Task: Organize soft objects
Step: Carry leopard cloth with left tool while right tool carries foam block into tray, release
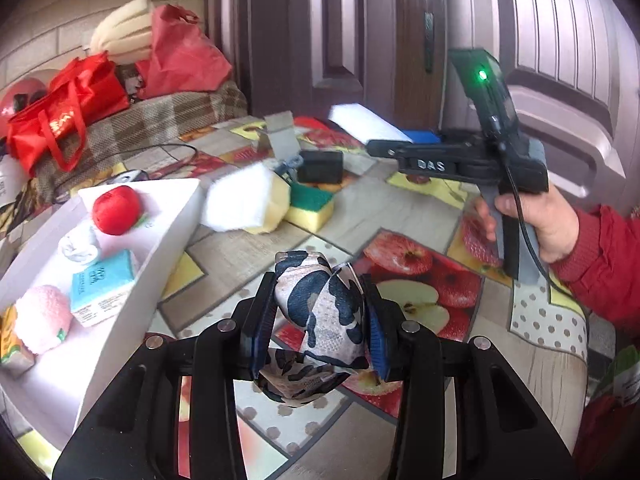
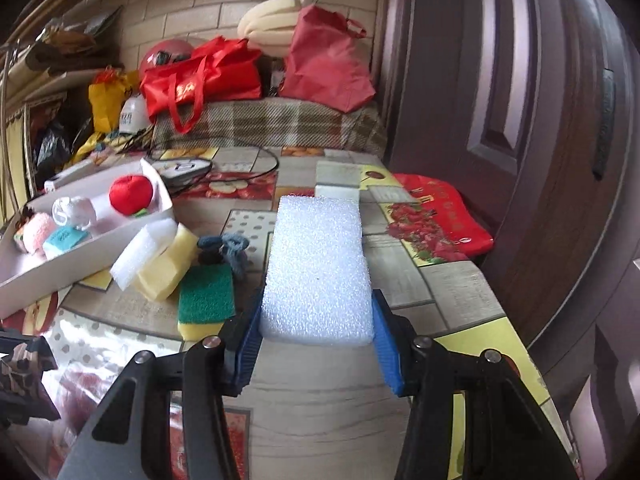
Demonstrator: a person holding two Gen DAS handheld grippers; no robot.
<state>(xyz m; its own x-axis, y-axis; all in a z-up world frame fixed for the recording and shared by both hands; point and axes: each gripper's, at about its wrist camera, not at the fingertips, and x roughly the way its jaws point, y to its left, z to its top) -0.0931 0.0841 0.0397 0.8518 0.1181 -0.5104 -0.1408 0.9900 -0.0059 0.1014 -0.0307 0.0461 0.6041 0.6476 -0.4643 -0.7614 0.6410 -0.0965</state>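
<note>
My left gripper (image 1: 318, 320) is shut on a cow-patterned cloth (image 1: 324, 308) and holds it above the table. My right gripper (image 2: 318, 340) is shut on a white foam block (image 2: 318, 268), also lifted; the block shows in the left wrist view (image 1: 364, 122) too. A white tray (image 1: 120, 320) at the left holds a red ball (image 1: 116, 210), a pink plush (image 1: 44, 318), a blue-white packet (image 1: 102, 286) and a white knot (image 1: 78, 246). White and yellow sponges (image 1: 250, 202) and a green-topped sponge (image 1: 310, 208) lie beside the tray.
The table has a fruit-patterned cover (image 1: 400, 272). A black box (image 1: 320, 166) and grey-blue cloth (image 2: 234, 250) lie mid-table. A red mat (image 2: 440, 216) lies at the far right. Red bags (image 2: 200, 76) sit on a plaid bench behind. A brown door (image 2: 520, 120) stands right.
</note>
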